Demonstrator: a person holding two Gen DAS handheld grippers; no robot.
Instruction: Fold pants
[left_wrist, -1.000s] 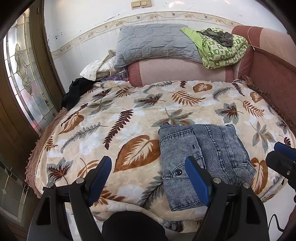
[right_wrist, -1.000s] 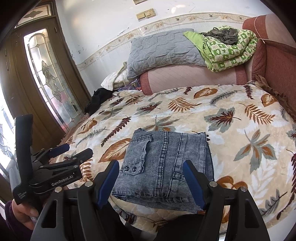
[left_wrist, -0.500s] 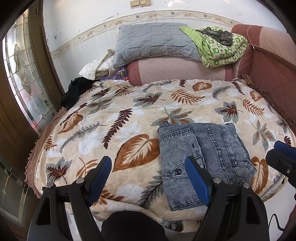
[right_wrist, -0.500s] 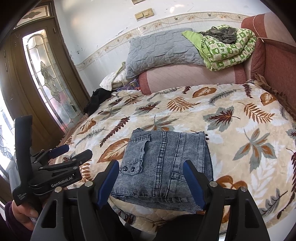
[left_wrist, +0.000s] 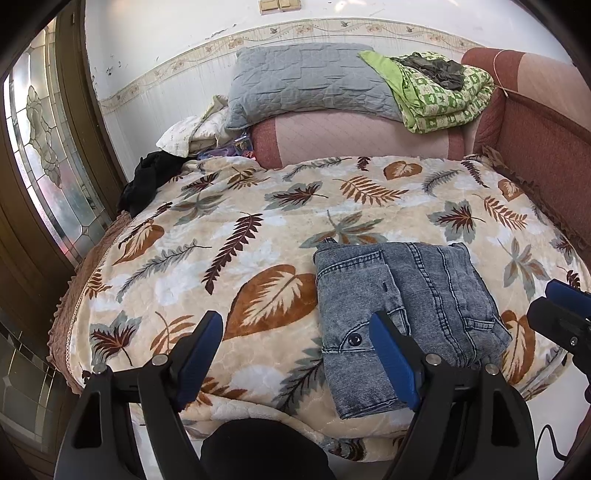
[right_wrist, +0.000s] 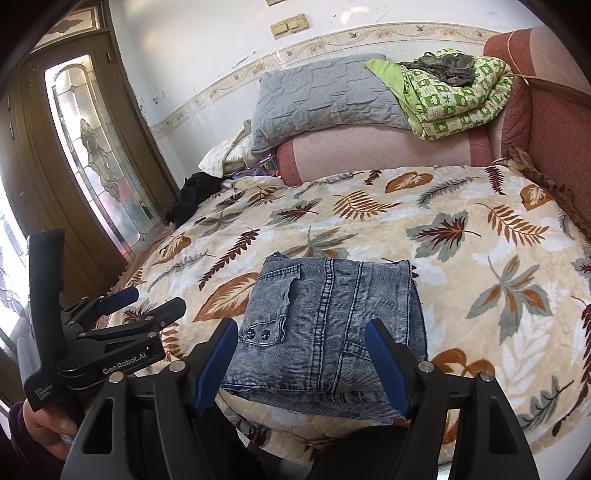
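Observation:
Grey-blue denim pants (left_wrist: 402, 314) (right_wrist: 328, 325) lie folded into a compact rectangle near the front edge of the leaf-patterned blanket (left_wrist: 240, 258) (right_wrist: 480, 258). My left gripper (left_wrist: 295, 354) hovers open in front of the bed, left of the pants, nothing between its blue pads. My right gripper (right_wrist: 301, 363) is open too, held just before the folded pants without touching them. The left gripper (right_wrist: 122, 314) shows in the right wrist view at far left, held by a hand (right_wrist: 40, 432). The right gripper's tip (left_wrist: 561, 314) shows at the left wrist view's right edge.
At the bed's head a grey pillow (left_wrist: 306, 81) and a green patterned quilt (left_wrist: 443, 96) rest on a pink bolster (left_wrist: 351, 136). A black garment (left_wrist: 147, 181) lies at the back left corner. A glass-panelled wooden door (right_wrist: 99, 155) stands left; a red headboard (left_wrist: 535, 133) runs along the right.

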